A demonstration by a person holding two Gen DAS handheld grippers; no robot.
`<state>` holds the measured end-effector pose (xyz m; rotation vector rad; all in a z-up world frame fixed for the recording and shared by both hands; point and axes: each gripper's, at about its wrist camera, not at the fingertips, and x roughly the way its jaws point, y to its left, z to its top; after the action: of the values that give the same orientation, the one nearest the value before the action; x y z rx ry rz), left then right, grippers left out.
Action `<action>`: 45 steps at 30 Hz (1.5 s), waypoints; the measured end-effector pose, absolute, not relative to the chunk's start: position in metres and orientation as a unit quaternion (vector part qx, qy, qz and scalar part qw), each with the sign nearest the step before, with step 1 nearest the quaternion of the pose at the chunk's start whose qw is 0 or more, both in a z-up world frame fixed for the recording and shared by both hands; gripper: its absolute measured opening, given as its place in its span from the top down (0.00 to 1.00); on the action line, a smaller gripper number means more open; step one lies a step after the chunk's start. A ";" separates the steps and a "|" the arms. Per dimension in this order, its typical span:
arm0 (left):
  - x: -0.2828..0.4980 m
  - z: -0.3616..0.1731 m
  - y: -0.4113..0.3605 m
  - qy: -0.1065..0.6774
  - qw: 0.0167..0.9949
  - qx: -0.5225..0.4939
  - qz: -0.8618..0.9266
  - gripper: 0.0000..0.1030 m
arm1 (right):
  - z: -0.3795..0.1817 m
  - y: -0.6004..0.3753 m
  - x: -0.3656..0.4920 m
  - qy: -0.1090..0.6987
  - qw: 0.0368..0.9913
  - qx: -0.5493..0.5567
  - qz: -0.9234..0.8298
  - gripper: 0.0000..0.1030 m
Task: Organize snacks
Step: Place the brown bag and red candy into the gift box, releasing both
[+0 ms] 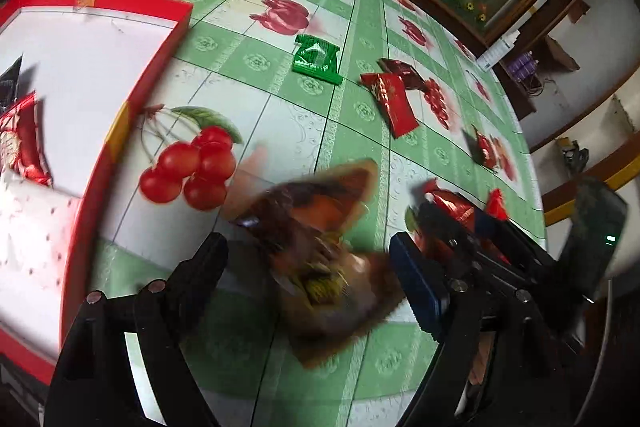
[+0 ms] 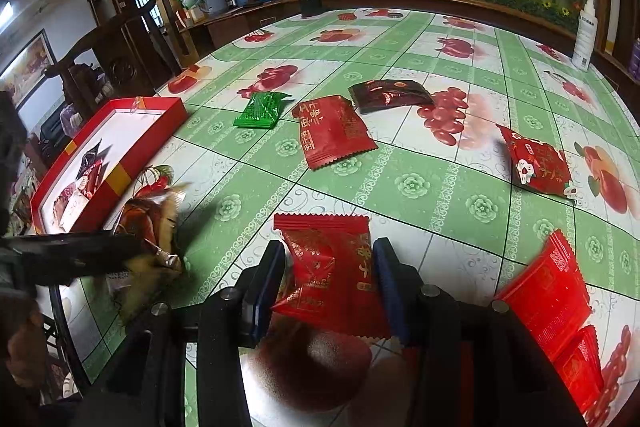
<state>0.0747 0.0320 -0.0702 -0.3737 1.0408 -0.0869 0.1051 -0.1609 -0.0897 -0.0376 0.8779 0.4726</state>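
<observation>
A blurred brown snack packet (image 1: 324, 247) lies between the wide-open fingers of my left gripper (image 1: 308, 263), apparently loose; it also shows in the right wrist view (image 2: 152, 227). My right gripper (image 2: 328, 279) is closed on a red snack packet (image 2: 332, 267) just above the table; it shows in the left wrist view (image 1: 452, 227) too. The red box (image 1: 132, 115) with a white inside stands at the left and holds a few packets (image 1: 24, 143). On the table lie a green packet (image 2: 260, 111), a red packet (image 2: 332, 131) and a dark packet (image 2: 390, 95).
More red packets lie at the right (image 2: 538, 163) and near right (image 2: 548, 299). A white spray bottle (image 2: 585, 35) stands at the table's far right edge. A wooden rail and flower mural run behind the fruit-print tablecloth (image 2: 440, 195).
</observation>
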 end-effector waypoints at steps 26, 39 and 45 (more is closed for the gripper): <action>0.024 -0.023 0.065 0.416 0.901 -0.097 -0.080 0.69 | -0.083 -0.150 0.095 0.449 0.835 0.112 0.296 0.57; 0.016 0.004 0.183 0.352 0.926 -0.112 0.076 0.69 | -0.034 0.022 0.106 0.425 0.800 0.085 0.415 0.55; 0.013 0.001 0.214 0.327 0.923 -0.100 0.178 0.38 | -0.028 0.043 0.116 0.406 0.768 0.187 0.458 0.25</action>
<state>0.0129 0.2140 0.0011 -0.2049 0.6724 0.3660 0.1158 0.0433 -0.0283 0.4053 0.8819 0.9936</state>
